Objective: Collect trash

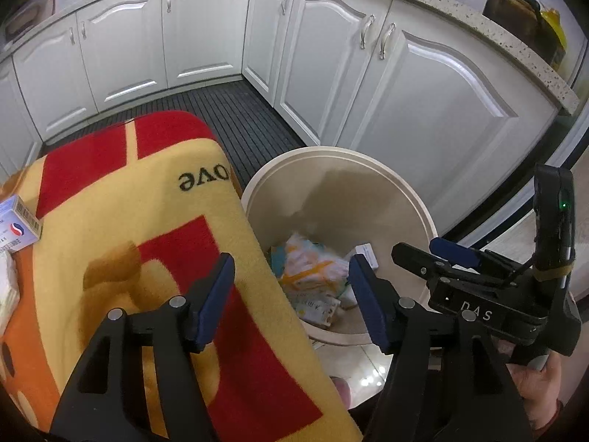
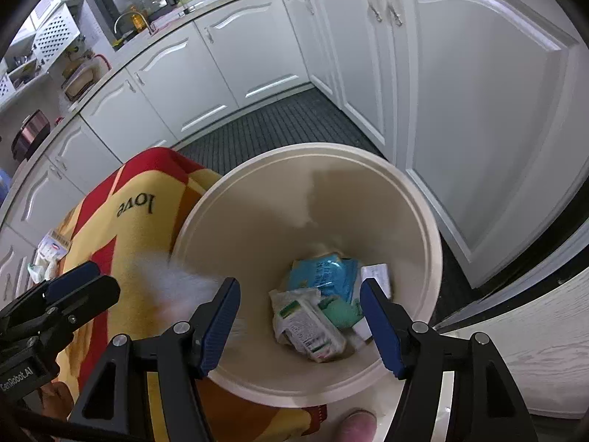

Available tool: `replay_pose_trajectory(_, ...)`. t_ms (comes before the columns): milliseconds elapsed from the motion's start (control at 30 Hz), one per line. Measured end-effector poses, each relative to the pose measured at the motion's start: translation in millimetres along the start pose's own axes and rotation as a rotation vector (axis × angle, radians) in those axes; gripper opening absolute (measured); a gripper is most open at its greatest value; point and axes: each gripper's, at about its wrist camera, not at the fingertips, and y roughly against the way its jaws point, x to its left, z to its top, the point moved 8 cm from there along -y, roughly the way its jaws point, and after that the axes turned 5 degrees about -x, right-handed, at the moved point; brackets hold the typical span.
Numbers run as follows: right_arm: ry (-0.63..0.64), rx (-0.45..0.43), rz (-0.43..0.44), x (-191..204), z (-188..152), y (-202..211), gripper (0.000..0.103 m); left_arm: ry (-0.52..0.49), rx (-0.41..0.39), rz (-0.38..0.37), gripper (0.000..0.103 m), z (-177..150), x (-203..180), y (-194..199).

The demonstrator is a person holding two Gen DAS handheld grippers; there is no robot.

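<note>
Two hand-held grippers poised over a kitchen trash bin.

The right hand-held gripper (image 2: pixel 300 326) hangs wide open above the cream trash bin (image 2: pixel 423 221), a blurred white tissue (image 2: pixel 176 283) just left of its left finger. The left hand-held gripper (image 1: pixel 291 300) is also wide open and empty, straddling the bin's rim and a red-and-yellow blanket (image 1: pixel 147 202). Crumpled wrappers (image 2: pixel 313 316) lie at the bin's bottom; a small box (image 1: pixel 20 221) rests on the blanket.

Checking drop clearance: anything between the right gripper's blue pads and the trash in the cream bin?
Nothing solid. In the right wrist view the open right gripper hangs over the round cream plastic bin, with crumpled packaging trash directly below.
</note>
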Motion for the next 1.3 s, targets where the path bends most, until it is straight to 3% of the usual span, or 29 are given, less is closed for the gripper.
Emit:
replay_pose_trajectory(267,0.009,-0.017,0.011,4.1,2.5,12.8,0.069,0.014,-0.019,0.017,0.065,0.9,7.7,13.3)
replay_pose_trajectory(533,0.048,-0.014,0.046,33.2,-4.2,20.3,0.070,0.032,-0.037,0.083,0.065,-7.5,36.0,37.7)
replay_pose_trajectory(867,0.141,0.018,0.132,101.7,-21.8,19.4,0.071,0.055,-0.056,0.244,0.065,-39.5,124.2,79.6)
replay_pose_trajectory(1100,0.218,0.046,0.182,149.0,-35.6,15.2,0.073,0.166,-0.067,0.309,0.065,-63.6,195.6,113.5)
replay_pose_trajectory(1300,0.265,0.079,0.223,184.2,-46.8,6.4,0.074,0.258,-0.099,0.354,0.065,-65.5,250.0,138.6)
